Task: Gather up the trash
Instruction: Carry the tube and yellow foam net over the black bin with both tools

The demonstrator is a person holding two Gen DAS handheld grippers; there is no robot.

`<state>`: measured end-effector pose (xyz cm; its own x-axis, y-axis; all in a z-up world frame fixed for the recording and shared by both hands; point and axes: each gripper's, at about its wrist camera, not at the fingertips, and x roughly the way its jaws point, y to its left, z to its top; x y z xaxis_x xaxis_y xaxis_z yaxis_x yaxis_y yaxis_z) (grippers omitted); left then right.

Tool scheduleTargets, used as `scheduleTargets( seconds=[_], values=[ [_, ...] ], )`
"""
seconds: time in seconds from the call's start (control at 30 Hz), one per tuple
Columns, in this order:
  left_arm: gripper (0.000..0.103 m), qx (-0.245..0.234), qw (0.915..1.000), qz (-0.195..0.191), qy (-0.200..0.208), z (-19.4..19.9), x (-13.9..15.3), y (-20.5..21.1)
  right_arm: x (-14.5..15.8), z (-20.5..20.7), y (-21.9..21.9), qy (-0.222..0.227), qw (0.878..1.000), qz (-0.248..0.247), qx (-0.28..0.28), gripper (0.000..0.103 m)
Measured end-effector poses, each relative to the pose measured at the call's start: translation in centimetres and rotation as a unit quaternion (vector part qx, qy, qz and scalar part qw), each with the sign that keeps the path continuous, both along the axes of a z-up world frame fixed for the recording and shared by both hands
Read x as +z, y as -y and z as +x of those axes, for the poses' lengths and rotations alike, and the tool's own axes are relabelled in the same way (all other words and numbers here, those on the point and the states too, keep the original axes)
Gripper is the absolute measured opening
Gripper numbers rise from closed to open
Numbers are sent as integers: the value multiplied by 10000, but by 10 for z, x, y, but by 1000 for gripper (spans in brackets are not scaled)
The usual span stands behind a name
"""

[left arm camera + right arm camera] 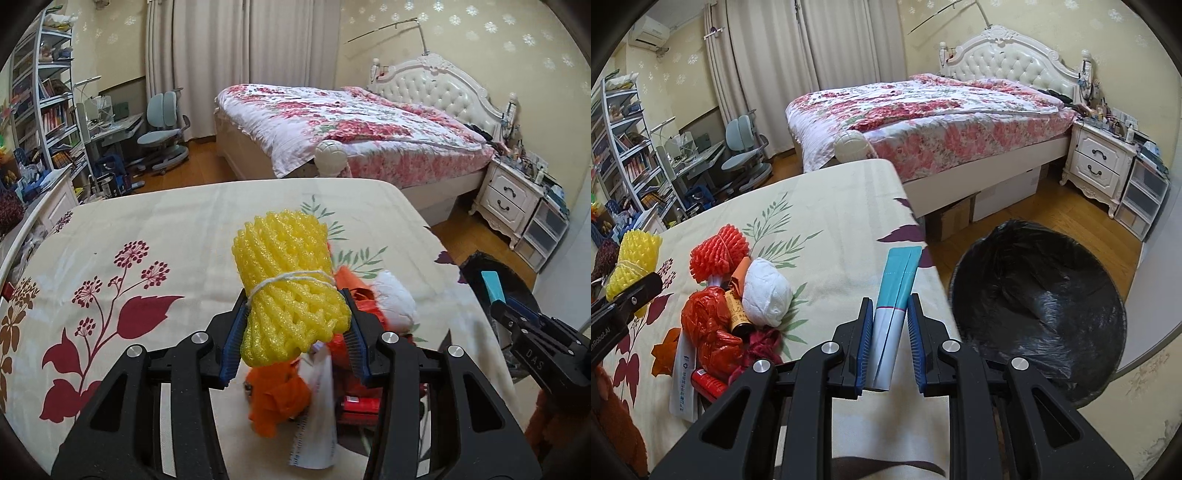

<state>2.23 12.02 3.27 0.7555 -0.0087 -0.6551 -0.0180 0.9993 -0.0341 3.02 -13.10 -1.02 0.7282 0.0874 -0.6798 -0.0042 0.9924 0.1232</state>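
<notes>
Between the blue pads of my left gripper [297,325] sits the yellow foam net [291,288], a bundle tied round with white string; the jaws are drawn in against both its sides and it hangs clear above the table [184,229]. Under it lies the remaining pile: an orange scrap [277,398], a white paper wad [393,299] and a red foam net [718,249], all close together on the flowered cloth.

My right gripper [890,332] carries a long teal-and-white packet [894,306]. Its jaws are only partly closed; the left pad touches the packet, while a gap shows on the right side, so I judge that hold to be loose. The packet points out over the table's edge toward the black-lined trash bin [1034,306], which stands on the floor just beside the table.

I take this as the carrying step, both grippers loaded. Next, the right should go over the bin's mouth and open, then the left should cross the same way with the yellow bundle, keeping clear of the right gripper.
</notes>
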Motion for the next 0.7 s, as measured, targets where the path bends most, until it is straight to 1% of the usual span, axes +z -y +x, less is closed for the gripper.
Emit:
scheduleTargets(
  seconds=[0.17, 0.37, 0.7],
  values=[
    [46, -431, 9991, -6, 45, 1, 0, 44, 6, -6, 26, 102, 9996, -9, -258, 20],
    [46, -899, 9959, 38, 49, 9, -8, 100, 8, -4, 58, 162, 9982, -87, -570, 20],
    [46, -1479, 9888, 153, 116, 29, -24, 179, -2, 6, 103, 153, 9945, -223, -1009, 20]
  ],
)
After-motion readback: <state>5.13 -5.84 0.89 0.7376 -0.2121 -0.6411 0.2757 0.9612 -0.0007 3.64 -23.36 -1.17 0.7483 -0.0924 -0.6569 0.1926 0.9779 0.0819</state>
